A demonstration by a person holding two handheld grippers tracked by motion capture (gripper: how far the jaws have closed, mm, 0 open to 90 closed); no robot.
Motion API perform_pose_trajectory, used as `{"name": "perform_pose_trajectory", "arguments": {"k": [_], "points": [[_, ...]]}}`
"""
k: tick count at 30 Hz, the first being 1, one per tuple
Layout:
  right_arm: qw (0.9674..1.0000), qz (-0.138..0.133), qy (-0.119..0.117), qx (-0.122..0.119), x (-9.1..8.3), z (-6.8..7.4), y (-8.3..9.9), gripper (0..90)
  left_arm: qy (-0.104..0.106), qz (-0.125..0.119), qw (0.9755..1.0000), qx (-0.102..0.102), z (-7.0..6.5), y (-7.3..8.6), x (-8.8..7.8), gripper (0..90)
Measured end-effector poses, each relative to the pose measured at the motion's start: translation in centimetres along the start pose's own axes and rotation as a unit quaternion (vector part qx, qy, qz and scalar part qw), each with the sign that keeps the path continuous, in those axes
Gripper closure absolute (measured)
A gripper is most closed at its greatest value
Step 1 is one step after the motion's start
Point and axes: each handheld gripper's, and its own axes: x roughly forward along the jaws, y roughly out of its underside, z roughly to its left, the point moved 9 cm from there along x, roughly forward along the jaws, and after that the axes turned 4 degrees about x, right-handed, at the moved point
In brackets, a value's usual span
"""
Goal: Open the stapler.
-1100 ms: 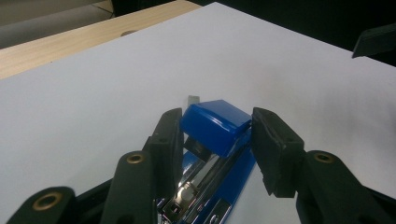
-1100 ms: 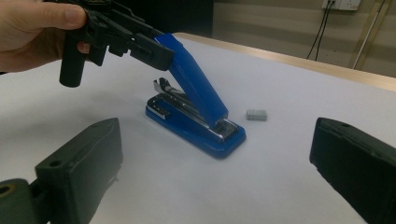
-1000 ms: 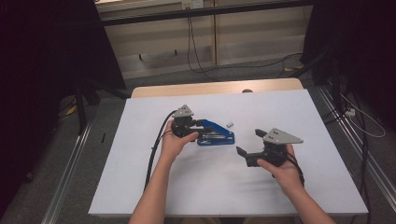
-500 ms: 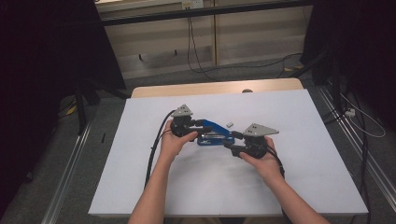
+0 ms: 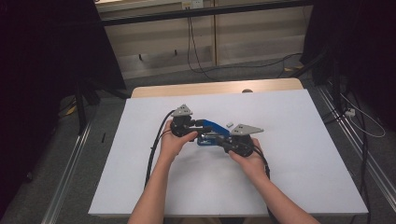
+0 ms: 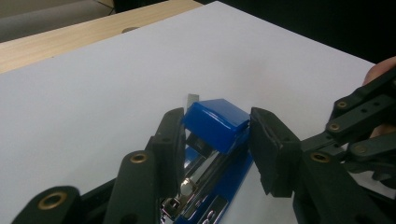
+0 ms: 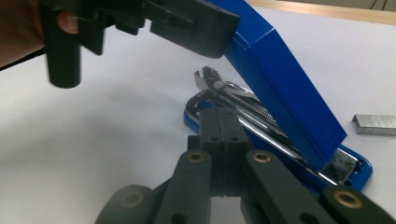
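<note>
A blue stapler (image 5: 212, 131) lies on the white sheet with its top cover swung up. My left gripper (image 5: 198, 125) is shut on the cover's free end (image 6: 215, 122), one pad on each side, and holds it raised. The bare metal staple rail (image 7: 247, 112) slopes up from the blue base. My right gripper (image 7: 219, 133) sits at the stapler's near side, its tips just before the rail. Its jaws have just been closing and are now shut, pad against pad, with nothing visible between them. A short strip of staples (image 7: 376, 124) lies on the sheet beyond the stapler.
The white sheet (image 5: 280, 177) covers most of a wooden table, whose bare far edge (image 5: 215, 88) has a round hole. Cables trail from both grippers towards the person. Metal rails run along the floor on both sides, and dark stands are at the far corners.
The right hand has moved left across the sheet to the stapler, and its wide-open jaws have closed together. The left hand has kept the cover raised in place.
</note>
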Motion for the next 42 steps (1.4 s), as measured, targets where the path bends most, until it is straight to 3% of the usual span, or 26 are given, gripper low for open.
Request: {"name": "perform_pose_trajectory", "arguments": {"k": [7, 14, 18, 28, 34, 42], "points": [[0.9998, -0.001, 0.012, 0.016, 2.5, 0.0, -0.5, 90.0, 0.002, -0.001, 1.0, -0.008, 0.0, 0.0, -0.1, 57.9], [0.9995, -0.006, 0.019, 0.025, 3.4, -0.1, -1.0, 90.0, 0.002, -0.007, 0.9999, -0.011, 0.1, -0.1, -0.3, 58.9], [0.999, -0.023, 0.022, 0.032, 4.1, 0.1, -1.4, 90.0, 0.002, -0.008, 0.9999, -0.012, 0.1, -0.2, -0.3, 58.9], [0.9981, -0.037, 0.04, 0.027, 4.7, 0.1, -1.7, 90.0, 0.001, -0.009, 0.9999, -0.012, 0.1, -0.2, -0.3, 58.9], [0.9972, -0.039, 0.043, 0.047, 4.9, 0.1, -1.8, 90.0, 0.0, -0.008, 0.9999, -0.012, 0.1, -0.2, -0.3, 58.8], [0.9969, -0.037, 0.044, 0.054, 5.3, 0.1, -1.9, 90.0, -0.003, -0.006, 0.9999, -0.008, 0.1, -0.2, -0.4, 58.8]]}}
